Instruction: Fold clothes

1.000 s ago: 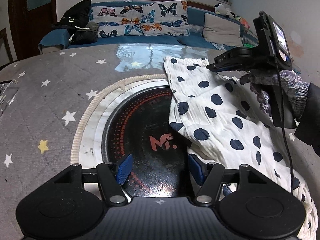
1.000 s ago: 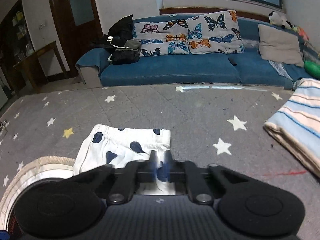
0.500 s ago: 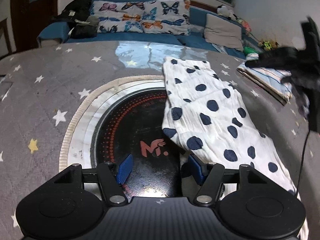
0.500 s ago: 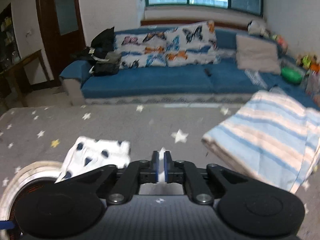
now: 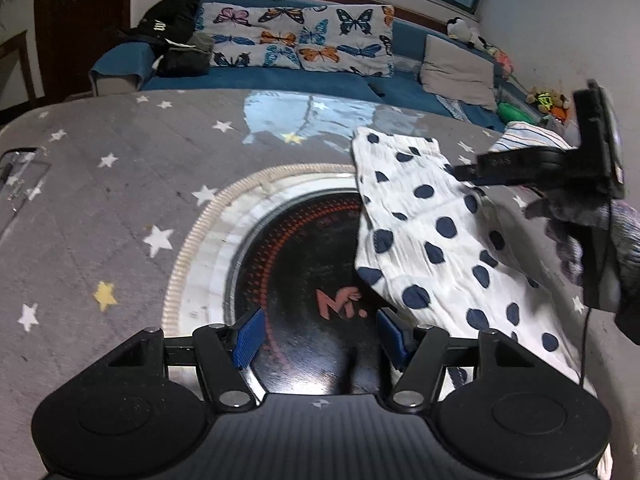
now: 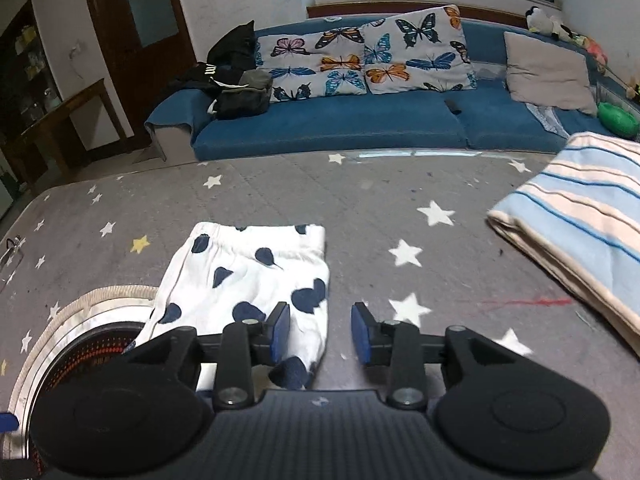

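Note:
White trousers with dark blue dots (image 5: 432, 236) lie flat on the grey star-patterned table cover, stretched from the far waistband toward my near right. My left gripper (image 5: 320, 338) is open and empty above the black round hob, its right finger beside the trousers' near edge. My right gripper (image 6: 320, 334) is open and empty just above the trousers' right edge (image 6: 256, 280); the garment lies under its left finger. The right gripper also shows in the left wrist view (image 5: 540, 168), held in a gloved hand over the trousers.
A folded blue and cream striped cloth (image 6: 576, 216) lies at the table's right. A black round hob with a white rim (image 5: 288, 264) is set in the table's middle. A blue sofa (image 6: 340, 120) with butterfly cushions stands beyond the far edge.
My right gripper was shut one second ago and has opened. It swung right toward the striped cloth and came back over the trousers. My left gripper stayed open and barely moved.

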